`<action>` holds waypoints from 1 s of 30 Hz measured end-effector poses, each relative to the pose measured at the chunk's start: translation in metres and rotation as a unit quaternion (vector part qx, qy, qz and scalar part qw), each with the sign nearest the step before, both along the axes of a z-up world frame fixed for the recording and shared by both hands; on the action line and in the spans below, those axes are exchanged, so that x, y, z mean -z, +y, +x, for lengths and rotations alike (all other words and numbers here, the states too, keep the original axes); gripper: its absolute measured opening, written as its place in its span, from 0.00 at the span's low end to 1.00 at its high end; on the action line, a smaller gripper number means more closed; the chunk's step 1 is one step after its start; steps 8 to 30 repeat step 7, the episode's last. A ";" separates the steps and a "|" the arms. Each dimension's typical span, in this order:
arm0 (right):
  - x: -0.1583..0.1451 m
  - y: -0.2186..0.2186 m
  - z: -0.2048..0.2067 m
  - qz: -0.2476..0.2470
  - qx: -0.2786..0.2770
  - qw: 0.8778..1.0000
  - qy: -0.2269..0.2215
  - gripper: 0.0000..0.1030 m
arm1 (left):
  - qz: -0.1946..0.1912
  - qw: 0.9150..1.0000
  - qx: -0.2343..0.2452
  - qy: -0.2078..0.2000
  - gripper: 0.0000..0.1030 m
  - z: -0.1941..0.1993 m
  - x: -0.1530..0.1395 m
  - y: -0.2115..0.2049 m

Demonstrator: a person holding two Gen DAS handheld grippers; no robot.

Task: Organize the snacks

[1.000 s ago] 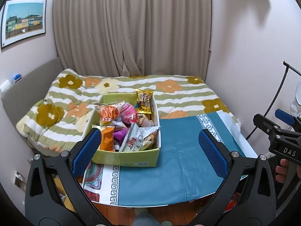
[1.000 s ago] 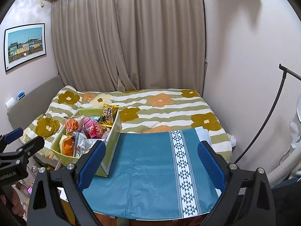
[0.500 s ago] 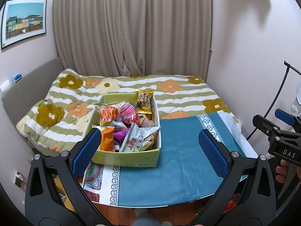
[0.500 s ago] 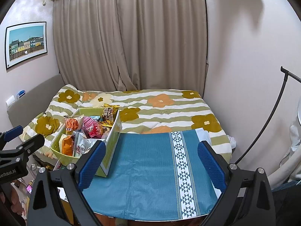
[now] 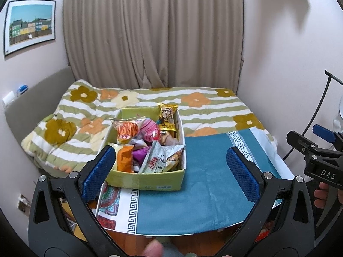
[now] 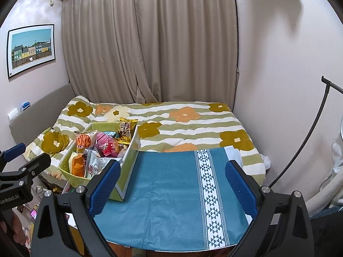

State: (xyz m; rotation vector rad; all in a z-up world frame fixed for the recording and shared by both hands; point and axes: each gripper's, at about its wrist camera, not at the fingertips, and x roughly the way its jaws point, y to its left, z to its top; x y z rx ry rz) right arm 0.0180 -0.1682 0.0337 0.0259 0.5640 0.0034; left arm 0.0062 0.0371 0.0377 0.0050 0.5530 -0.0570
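While both tools hover above the counter [image 6: 171,203], the left tool [image 5: 169,173] and right tool [image 6: 171,184] stand wide open, gripping nothing. A green box [image 5: 148,182] of snacks [image 5: 158,160] sits just ahead of the left tool, ahead-left of the right. Beyond lies a bed [image 6: 193,124].

Both wrist cameras look forward and slightly down from the near edge of the worktop [image 5: 210,192] toward the bed [image 5: 203,105] and the curtain [image 6: 150,42]. The left view sits nearer the snack box [image 5: 148,181], facing it almost head-on; the right view sees it obliquely at left. Both share box, cloth, bed and curtain.
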 end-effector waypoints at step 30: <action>0.000 0.001 0.000 0.000 -0.005 1.000 -0.001 0.94 | -0.001 1.000 -0.004 -0.006 1.00 -0.006 0.000 0.003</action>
